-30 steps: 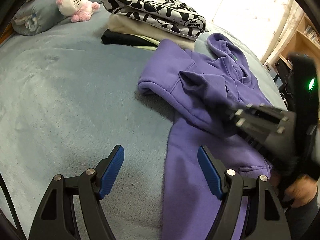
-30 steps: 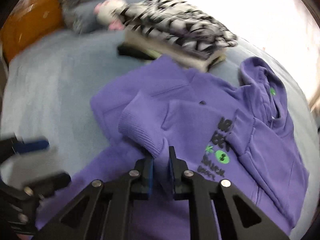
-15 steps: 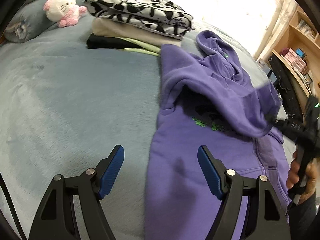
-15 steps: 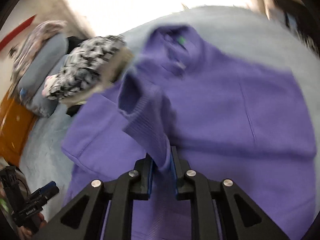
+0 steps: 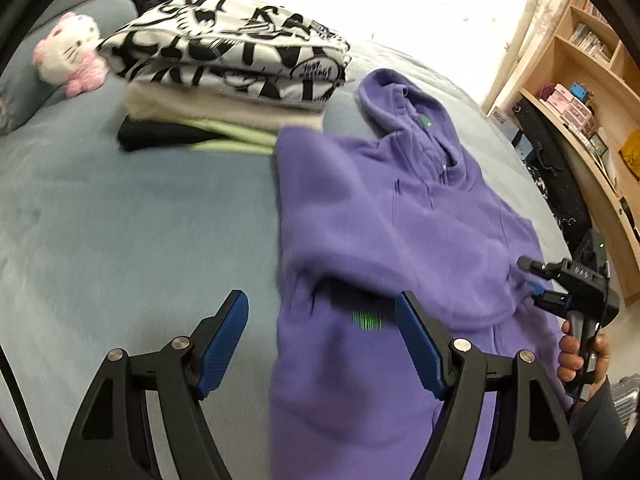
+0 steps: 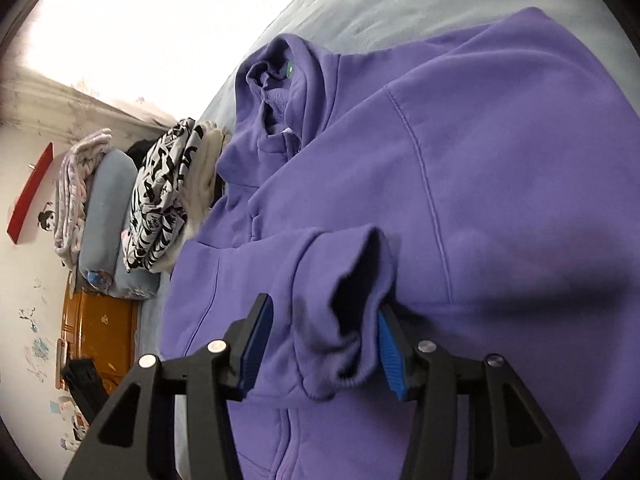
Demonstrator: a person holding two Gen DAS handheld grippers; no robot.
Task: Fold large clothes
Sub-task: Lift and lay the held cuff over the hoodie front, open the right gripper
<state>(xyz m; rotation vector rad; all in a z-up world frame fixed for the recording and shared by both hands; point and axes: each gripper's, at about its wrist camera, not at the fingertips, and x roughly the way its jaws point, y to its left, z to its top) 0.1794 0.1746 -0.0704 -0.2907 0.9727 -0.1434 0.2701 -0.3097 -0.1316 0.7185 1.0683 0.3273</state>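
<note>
A purple hoodie [image 5: 400, 232] lies flat on the grey-blue bed, hood toward the far side; it also fills the right wrist view [image 6: 460, 184]. One sleeve is folded across its chest, and the ribbed sleeve cuff [image 6: 340, 320] lies between my right gripper's open blue pads. My right gripper [image 6: 324, 340] is open around the cuff, not gripping it; it also shows in the left wrist view [image 5: 536, 292] at the hoodie's right edge. My left gripper [image 5: 320, 340] is open and empty above the hoodie's lower left edge.
A stack of folded clothes [image 5: 232, 80] topped by a black-and-white garment sits at the far side of the bed [image 5: 120, 220]. A pink plush toy [image 5: 72, 56] lies by a pillow. Wooden shelves [image 5: 580, 80] stand at the right.
My right gripper carried the sleeve across the hoodie's chest, laid it down and opened, letting go of the cuff. My left gripper stayed open with little movement.
</note>
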